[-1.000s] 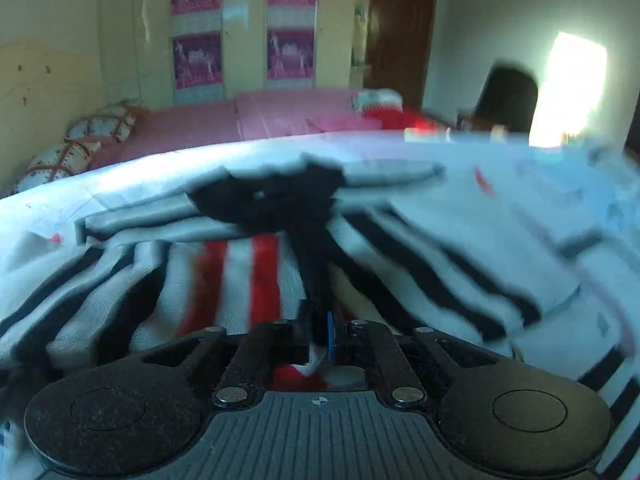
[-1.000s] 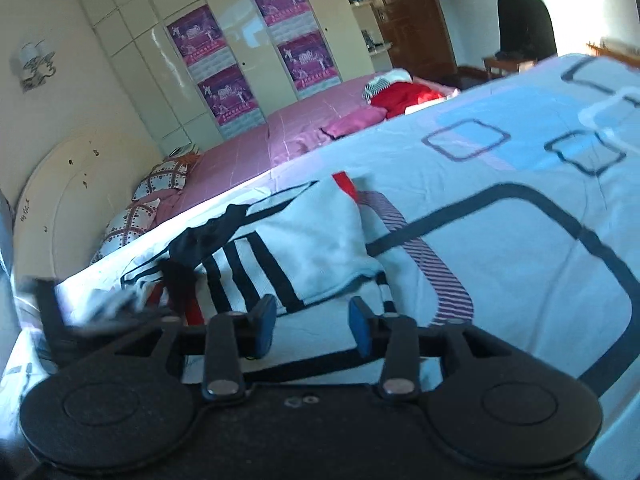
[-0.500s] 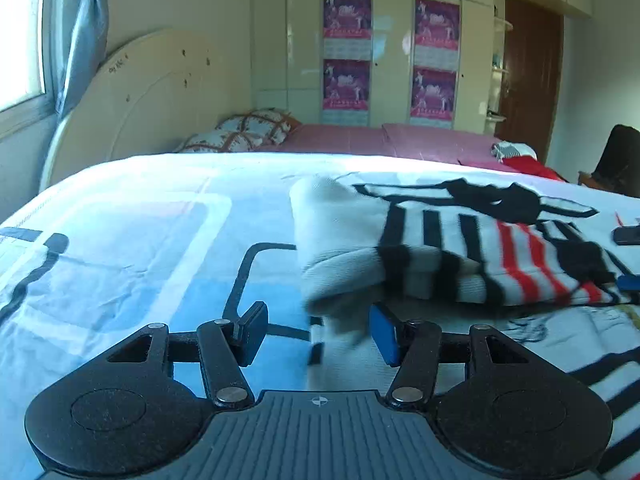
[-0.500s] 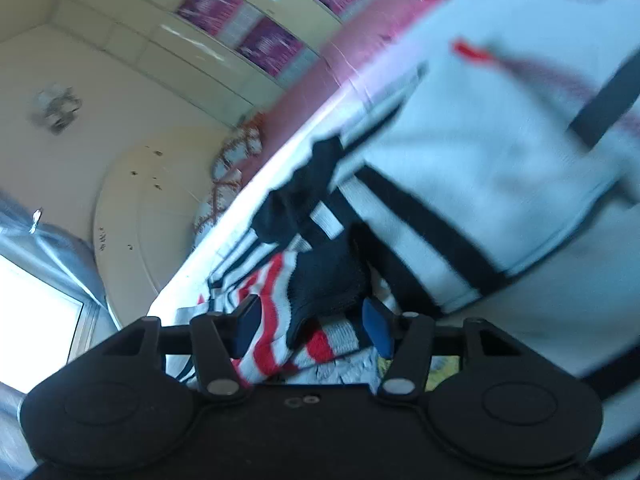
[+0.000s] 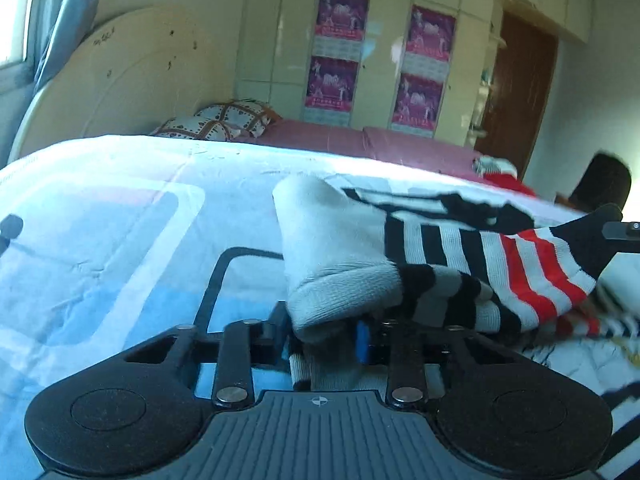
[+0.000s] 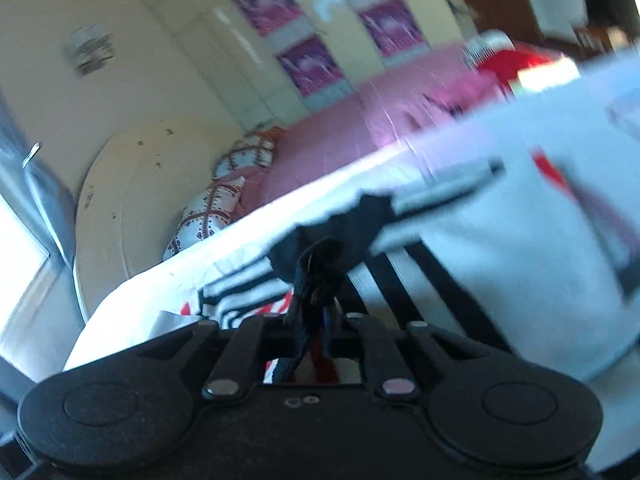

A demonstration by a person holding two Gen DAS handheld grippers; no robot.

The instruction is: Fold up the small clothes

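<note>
Basically both grippers had hold of the same striped garment (image 5: 460,264) on the bed (image 5: 120,216), one at each end, which looked like the set-up for a fold. The left gripper (image 5: 322,340) was clamped on the thick white cuff end (image 5: 340,296); its jaws had just been closing and the white knit sat bunched between the blue pad and the opposite finger. Held there, I'd guess, so that end could be lifted or carried over the rest.

The right gripper (image 6: 316,332) was pinched almost fully closed on a dark bit of the knit (image 6: 320,256), the black fabric bunched up and pulled into a peak above the tips; its jaws had also just been closing, with that fabric between them. In the left wrist view the far black corner of the garment rose off the bed toward a black gripper tip at the right edge, so the cloth appeared stretched between the two grips. The right wrist view was blurred, so which part of the garment that was couldn't be told.

The garment lay on the patterned bedsheet, near the front, mostly flat in the middle with red and black stripes showing.

Containers: none visible in either view. Pillows (image 5: 224,120) and a red cloth (image 5: 504,182) sat far back on the pink bedding (image 5: 360,140), well apart from the work.
</note>
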